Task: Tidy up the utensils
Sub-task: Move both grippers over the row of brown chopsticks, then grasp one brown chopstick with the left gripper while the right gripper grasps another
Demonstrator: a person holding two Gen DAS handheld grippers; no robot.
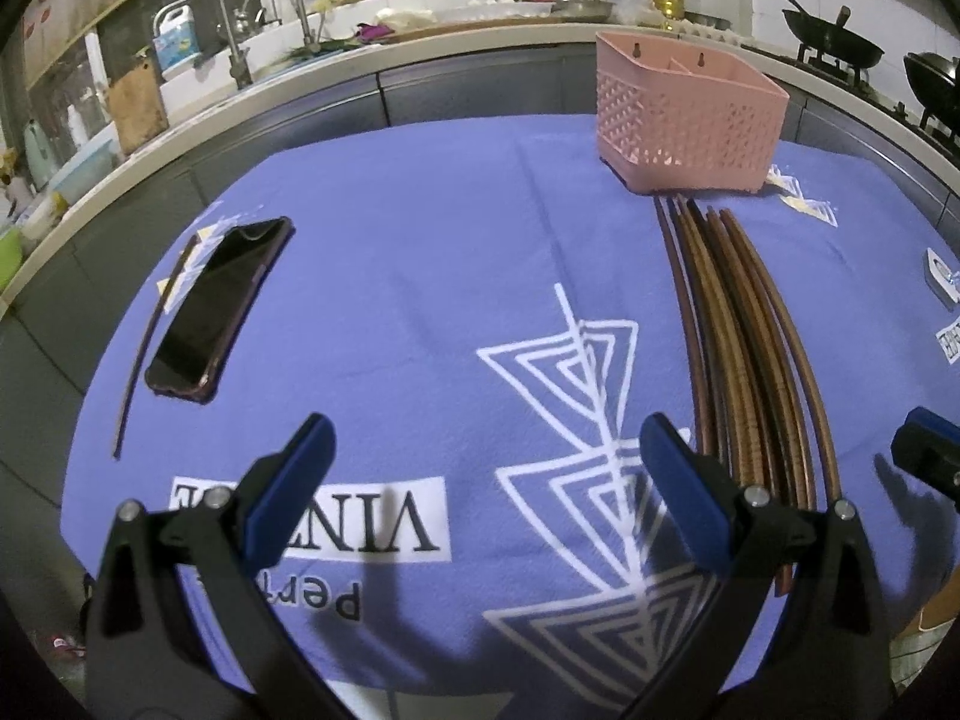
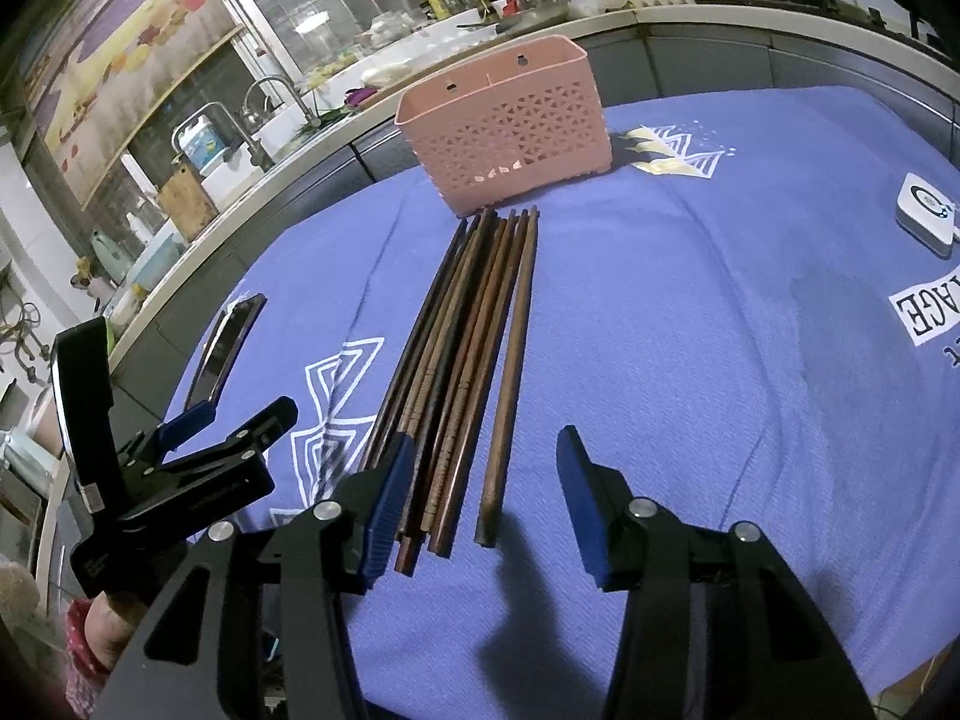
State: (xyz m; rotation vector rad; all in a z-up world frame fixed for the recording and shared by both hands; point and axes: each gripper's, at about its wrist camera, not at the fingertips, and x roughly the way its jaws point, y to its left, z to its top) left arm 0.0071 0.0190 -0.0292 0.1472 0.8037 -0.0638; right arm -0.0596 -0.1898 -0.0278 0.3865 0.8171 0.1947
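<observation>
Several brown wooden chopsticks (image 2: 462,348) lie side by side on the blue cloth (image 2: 690,330), their far tips near a pink perforated basket (image 2: 510,132). One chopstick (image 2: 510,372) lies slightly apart on the right of the bundle. My right gripper (image 2: 486,498) is open and empty, its jaws straddling the near ends of the chopsticks. My left gripper (image 1: 480,480) is open and empty above the cloth, left of the chopsticks (image 1: 744,360). The basket (image 1: 684,126) shows at the far right in the left wrist view. One lone chopstick (image 1: 144,348) lies beside a phone.
A black phone (image 1: 216,306) lies on the cloth's left side. A small white device (image 2: 927,213) sits at the right. Behind the table runs a kitchen counter with a sink (image 1: 252,54), bottles and woks (image 1: 834,42). The left gripper (image 2: 180,456) appears in the right wrist view.
</observation>
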